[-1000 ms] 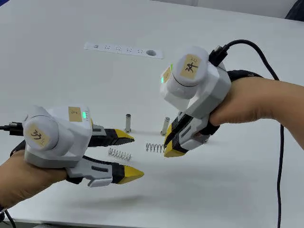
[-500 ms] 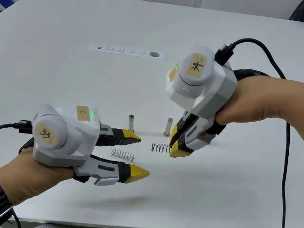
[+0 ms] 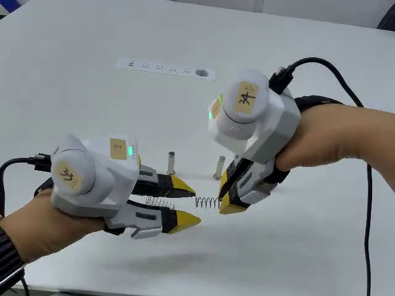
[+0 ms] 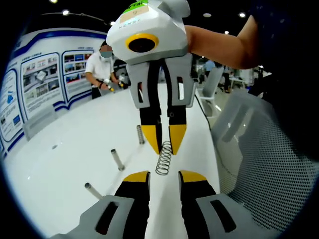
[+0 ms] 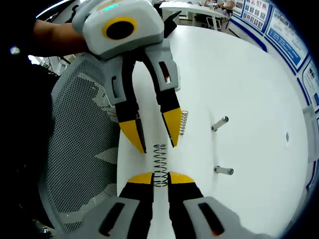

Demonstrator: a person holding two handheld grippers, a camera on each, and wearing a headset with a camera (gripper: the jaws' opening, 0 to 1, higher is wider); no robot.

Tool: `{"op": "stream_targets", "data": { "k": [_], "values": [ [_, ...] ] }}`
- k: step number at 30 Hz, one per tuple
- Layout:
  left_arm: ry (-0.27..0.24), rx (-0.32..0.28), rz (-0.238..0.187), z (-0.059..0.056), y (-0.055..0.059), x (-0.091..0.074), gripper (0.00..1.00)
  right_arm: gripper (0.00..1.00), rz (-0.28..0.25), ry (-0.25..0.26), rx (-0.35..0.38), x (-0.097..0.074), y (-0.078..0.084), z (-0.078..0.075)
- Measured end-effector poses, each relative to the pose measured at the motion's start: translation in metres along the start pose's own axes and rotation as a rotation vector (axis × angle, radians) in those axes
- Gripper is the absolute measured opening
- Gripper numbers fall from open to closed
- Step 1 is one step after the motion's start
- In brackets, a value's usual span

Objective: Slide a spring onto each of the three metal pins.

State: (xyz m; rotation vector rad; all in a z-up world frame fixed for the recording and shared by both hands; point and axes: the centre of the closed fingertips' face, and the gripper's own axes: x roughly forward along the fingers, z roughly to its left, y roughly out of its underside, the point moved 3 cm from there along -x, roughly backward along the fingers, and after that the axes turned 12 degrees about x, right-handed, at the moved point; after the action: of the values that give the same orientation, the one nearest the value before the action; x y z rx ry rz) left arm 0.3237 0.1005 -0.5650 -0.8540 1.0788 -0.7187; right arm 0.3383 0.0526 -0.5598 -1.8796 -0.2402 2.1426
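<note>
My right gripper (image 3: 229,206) is shut on one end of a small steel spring (image 3: 208,201), which sticks out level toward my left gripper (image 3: 192,203). In the right gripper view the spring (image 5: 159,162) runs forward from my pinched tips (image 5: 162,178) into the open left jaws (image 5: 154,134). Seen from the left gripper (image 4: 164,177), the spring (image 4: 163,158) hangs just ahead of its open tips, below the right gripper (image 4: 164,139). A second spring (image 3: 159,201) lies on the table under the left jaws. Upright metal pins (image 3: 171,162) (image 3: 220,166) stand just behind; three pins (image 4: 117,159) show here.
A white power strip (image 3: 166,66) lies at the back of the white table (image 3: 74,92). A black cable (image 3: 327,65) loops over the right forearm. A mesh chair (image 4: 259,149) stands beside the table, and a person (image 4: 102,69) works in the background.
The left gripper has moved right toward the held spring and its jaws have narrowed. The right gripper has dipped slightly, with the spring still in it.
</note>
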Motion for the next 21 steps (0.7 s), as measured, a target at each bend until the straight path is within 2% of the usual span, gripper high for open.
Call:
{"op": "stream_targets", "data": {
  "k": [12, 21],
  "values": [
    [0.018, 0.027, -0.001, -0.002, -0.005, 0.005, 0.13, 0.11, 0.01, -0.006, -0.007, 0.0, 0.001, 0.004],
    [0.009, 0.021, 0.007, -0.002, -0.001, 0.004, 0.11, 0.11, -0.032, 0.009, -0.026, -0.013, -0.012, 0.008]
  ]
}}
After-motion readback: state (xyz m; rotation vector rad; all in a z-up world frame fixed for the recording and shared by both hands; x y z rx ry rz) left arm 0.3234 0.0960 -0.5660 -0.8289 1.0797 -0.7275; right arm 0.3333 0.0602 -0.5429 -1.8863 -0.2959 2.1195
